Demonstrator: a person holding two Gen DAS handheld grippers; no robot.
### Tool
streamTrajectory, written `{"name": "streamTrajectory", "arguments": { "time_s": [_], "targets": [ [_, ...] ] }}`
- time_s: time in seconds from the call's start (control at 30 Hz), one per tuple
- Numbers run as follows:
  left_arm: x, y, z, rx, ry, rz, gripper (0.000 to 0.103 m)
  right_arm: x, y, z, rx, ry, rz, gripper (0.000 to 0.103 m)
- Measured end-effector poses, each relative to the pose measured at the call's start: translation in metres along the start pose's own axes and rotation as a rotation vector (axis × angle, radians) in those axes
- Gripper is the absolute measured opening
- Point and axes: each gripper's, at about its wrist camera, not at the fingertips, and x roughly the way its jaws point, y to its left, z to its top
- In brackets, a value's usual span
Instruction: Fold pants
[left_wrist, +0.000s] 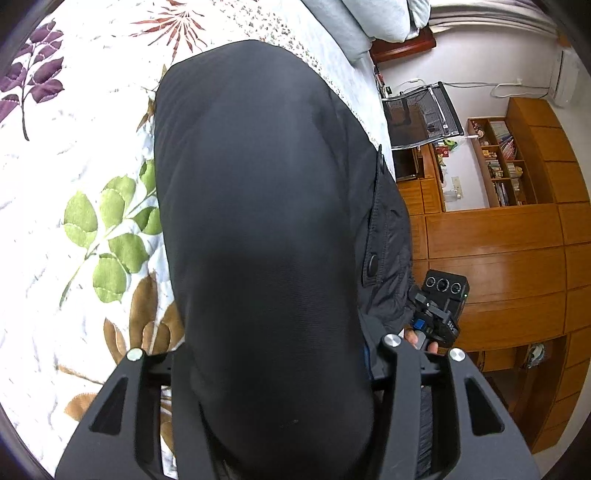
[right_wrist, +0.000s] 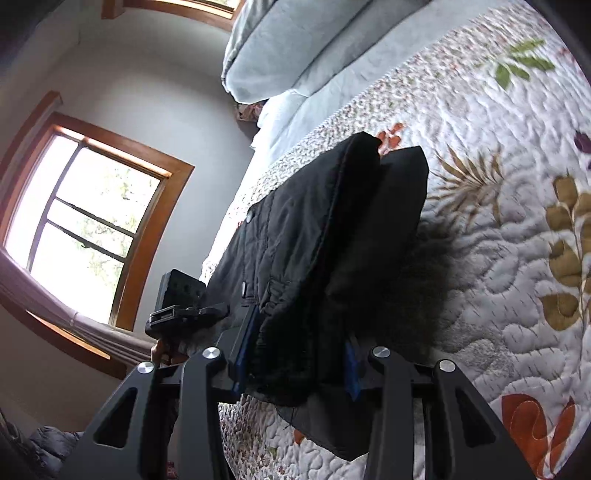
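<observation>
Black quilted pants (left_wrist: 266, 221) are held up over a bed with a leaf-print quilt (left_wrist: 74, 177). In the left wrist view the cloth fills the middle and hides my left gripper's (left_wrist: 280, 398) fingertips; it is shut on the pants. In the right wrist view the pants (right_wrist: 314, 258) hang in a doubled fold between blue-padded fingers (right_wrist: 243, 354); my right gripper (right_wrist: 295, 365) is shut on them. The right gripper also shows in the left wrist view (left_wrist: 439, 314), and the left gripper in the right wrist view (right_wrist: 184, 310), both beside the pants' edge.
Pale blue pillows and bedding (right_wrist: 295, 48) lie at the head of the bed. A window (right_wrist: 85, 225) is on the wall. A wooden cabinet with bookshelves (left_wrist: 517, 221) and a folding chair (left_wrist: 421, 114) stand beside the bed.
</observation>
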Motion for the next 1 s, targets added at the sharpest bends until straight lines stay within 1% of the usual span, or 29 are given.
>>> {"name": "streamTrajectory", "arguments": {
  "time_s": [0.17, 0.33, 0.4, 0.67, 0.77, 0.8, 0.83, 0.87, 0.9, 1.0],
  "targets": [
    [0.0, 0.003, -0.005, -0.002, -0.01, -0.007, 0.051, -0.002, -0.009, -0.007, 0.016, -0.009, 0.004, 0.04],
    [-0.004, 0.012, -0.012, 0.002, -0.025, -0.012, 0.051, -0.004, -0.008, -0.011, 0.013, -0.015, 0.006, 0.041],
    [0.001, -0.004, -0.011, 0.007, -0.027, -0.011, 0.051, -0.005, -0.007, -0.01, 0.008, -0.016, 0.011, 0.041],
    [-0.002, -0.008, -0.033, 0.015, -0.016, -0.04, 0.055, -0.014, 0.0, -0.031, -0.022, 0.004, 0.025, 0.041],
    [-0.001, -0.007, -0.04, 0.019, -0.02, -0.042, 0.055, -0.015, -0.004, -0.037, -0.015, 0.008, 0.023, 0.041],
    [0.0, -0.006, -0.039, 0.019, -0.023, -0.037, 0.055, -0.015, -0.007, -0.037, -0.006, 0.006, 0.014, 0.043],
    [0.002, -0.004, -0.038, 0.01, -0.021, -0.038, 0.057, -0.014, -0.009, -0.036, 0.008, 0.0, 0.0, 0.049],
    [0.003, -0.003, -0.037, 0.005, -0.019, -0.038, 0.058, -0.014, -0.011, -0.035, 0.015, 0.0, -0.017, 0.053],
    [0.002, 0.0, -0.038, 0.01, -0.018, -0.032, 0.058, -0.015, -0.01, -0.035, 0.013, -0.004, -0.049, 0.059],
    [0.004, -0.003, -0.037, 0.036, -0.019, -0.001, 0.062, -0.024, 0.0, -0.039, -0.028, -0.027, -0.115, 0.061]
  ]
}}
